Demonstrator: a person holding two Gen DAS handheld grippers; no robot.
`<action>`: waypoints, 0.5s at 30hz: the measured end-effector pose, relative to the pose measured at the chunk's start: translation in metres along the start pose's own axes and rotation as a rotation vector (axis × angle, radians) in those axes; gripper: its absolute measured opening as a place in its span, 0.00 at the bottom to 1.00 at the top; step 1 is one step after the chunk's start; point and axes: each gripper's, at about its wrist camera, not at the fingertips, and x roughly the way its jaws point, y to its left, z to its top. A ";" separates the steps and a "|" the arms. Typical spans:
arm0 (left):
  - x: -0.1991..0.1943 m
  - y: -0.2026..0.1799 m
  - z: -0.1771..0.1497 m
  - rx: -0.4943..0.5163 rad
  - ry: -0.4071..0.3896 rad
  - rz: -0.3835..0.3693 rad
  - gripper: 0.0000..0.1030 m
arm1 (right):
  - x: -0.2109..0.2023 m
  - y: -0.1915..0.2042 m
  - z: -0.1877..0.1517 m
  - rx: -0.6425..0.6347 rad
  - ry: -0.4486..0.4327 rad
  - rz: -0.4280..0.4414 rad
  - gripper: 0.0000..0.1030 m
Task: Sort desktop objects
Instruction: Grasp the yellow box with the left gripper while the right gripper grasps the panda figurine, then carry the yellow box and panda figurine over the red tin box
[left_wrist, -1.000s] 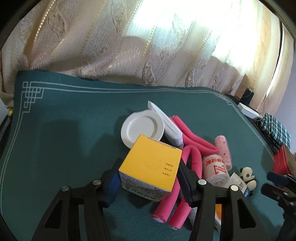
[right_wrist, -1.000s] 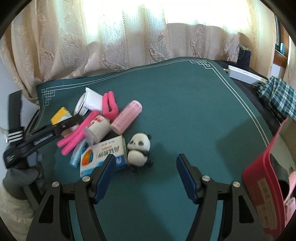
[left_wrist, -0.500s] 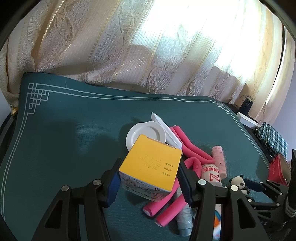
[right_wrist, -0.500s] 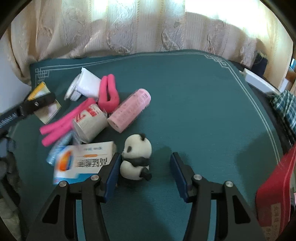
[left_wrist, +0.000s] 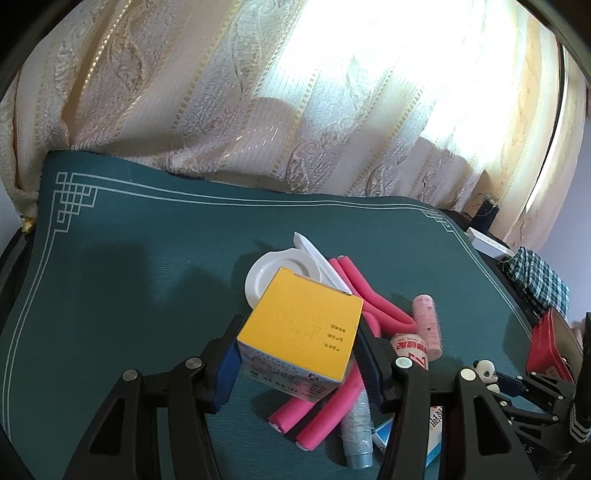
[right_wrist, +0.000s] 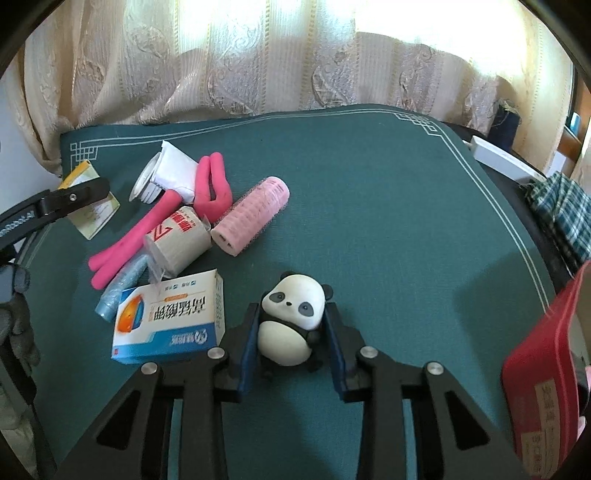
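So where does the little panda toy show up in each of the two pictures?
Left wrist view: the panda is small, low on the right, past the pink curler.
Right wrist view: the panda is big, low in the centre, between the closing jaws of the right gripper.
Shared landmark: the pink curler.

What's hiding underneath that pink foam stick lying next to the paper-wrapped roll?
Under the pink foam stick lies a pale blue glittery tube, its lower end poking out beside the blue-and-white box. The tube's upper end is covered by the stick and the paper-wrapped roll.
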 end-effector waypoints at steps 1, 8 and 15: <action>-0.001 -0.001 0.000 0.003 -0.002 -0.003 0.56 | -0.004 -0.001 -0.001 0.003 -0.007 0.002 0.35; -0.009 -0.012 0.002 0.028 -0.016 -0.027 0.56 | -0.040 -0.010 -0.003 0.018 -0.065 -0.012 0.35; -0.018 -0.028 0.002 0.059 -0.027 -0.053 0.56 | -0.079 -0.031 -0.013 0.063 -0.120 -0.054 0.35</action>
